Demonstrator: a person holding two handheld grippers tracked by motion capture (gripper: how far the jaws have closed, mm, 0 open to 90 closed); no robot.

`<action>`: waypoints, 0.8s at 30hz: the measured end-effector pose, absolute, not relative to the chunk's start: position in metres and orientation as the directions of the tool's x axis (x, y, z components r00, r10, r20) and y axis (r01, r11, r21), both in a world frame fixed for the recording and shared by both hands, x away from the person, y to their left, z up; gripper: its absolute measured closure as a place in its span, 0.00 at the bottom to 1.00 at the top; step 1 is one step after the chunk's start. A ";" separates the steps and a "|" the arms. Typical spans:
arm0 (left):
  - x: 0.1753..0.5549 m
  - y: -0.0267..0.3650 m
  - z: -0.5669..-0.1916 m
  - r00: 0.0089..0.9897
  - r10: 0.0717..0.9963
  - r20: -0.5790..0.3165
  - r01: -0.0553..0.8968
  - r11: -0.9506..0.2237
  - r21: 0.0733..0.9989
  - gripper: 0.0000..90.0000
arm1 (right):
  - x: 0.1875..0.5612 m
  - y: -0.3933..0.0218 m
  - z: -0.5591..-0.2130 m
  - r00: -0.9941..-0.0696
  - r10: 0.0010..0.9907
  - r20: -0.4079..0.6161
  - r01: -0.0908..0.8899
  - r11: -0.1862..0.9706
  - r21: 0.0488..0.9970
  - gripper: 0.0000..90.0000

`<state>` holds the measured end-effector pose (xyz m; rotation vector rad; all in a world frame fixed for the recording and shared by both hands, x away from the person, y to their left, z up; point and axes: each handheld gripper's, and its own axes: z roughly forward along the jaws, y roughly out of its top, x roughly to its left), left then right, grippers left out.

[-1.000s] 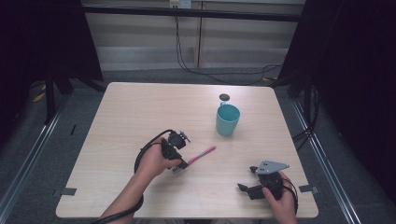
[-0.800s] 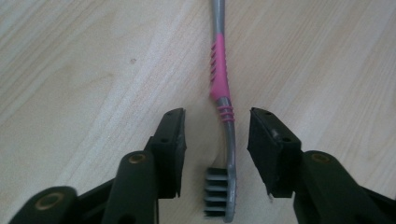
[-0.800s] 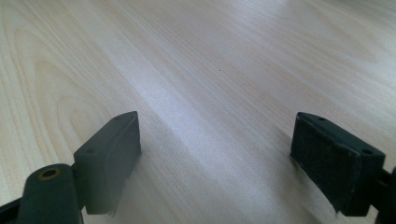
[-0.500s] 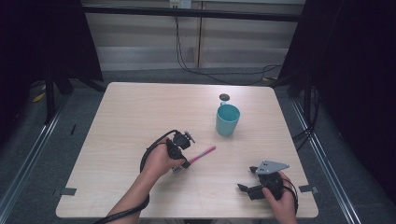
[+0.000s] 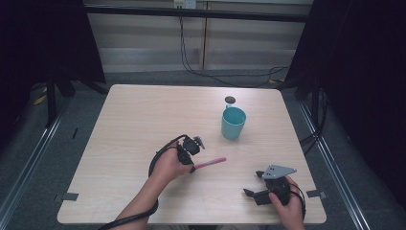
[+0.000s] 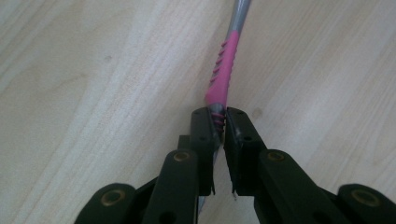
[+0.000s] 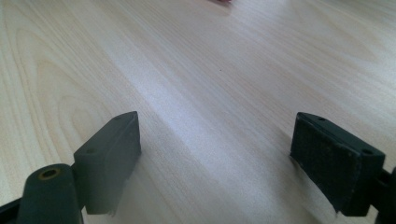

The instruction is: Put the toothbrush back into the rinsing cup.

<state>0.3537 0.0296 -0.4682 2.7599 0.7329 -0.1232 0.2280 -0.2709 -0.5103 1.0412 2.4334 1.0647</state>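
A slim stick with a pink ribbed grip and a grey shaft (image 5: 210,162) lies on the wooden table (image 5: 134,120) near the middle. In the left gripper view the pink grip (image 6: 223,70) runs up and away from the jaws. My left gripper (image 5: 192,166) (image 6: 222,114) has just been closing and is now shut on the near end of that pink grip. My right gripper (image 5: 253,184) rests by the table's front right edge. Its jaws (image 7: 215,140) stand wide open over bare wood with nothing between them.
A teal cup (image 5: 233,123) stands upright behind and to the right of the pink stick. A small dark round object (image 5: 230,99) lies just beyond the cup. Cables trail from both grippers off the front edge.
My left hand has edged a little to the right, and its jaws have closed onto the end of the pink stick. The right gripper and the cup have stayed put.
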 end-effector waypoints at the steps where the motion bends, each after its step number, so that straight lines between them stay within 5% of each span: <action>1: 0.354 0.030 -0.468 0.867 0.473 -0.153 0.497 -0.831 0.248 0.92 | 0.228 -0.271 -0.510 -0.697 0.716 0.025 0.504 0.466 0.727 0.17; 24: 0.351 0.055 -0.445 0.876 0.455 -0.163 0.483 -0.820 0.308 0.92 | 0.229 -0.271 -0.510 -0.697 0.716 0.027 0.507 0.467 0.725 0.16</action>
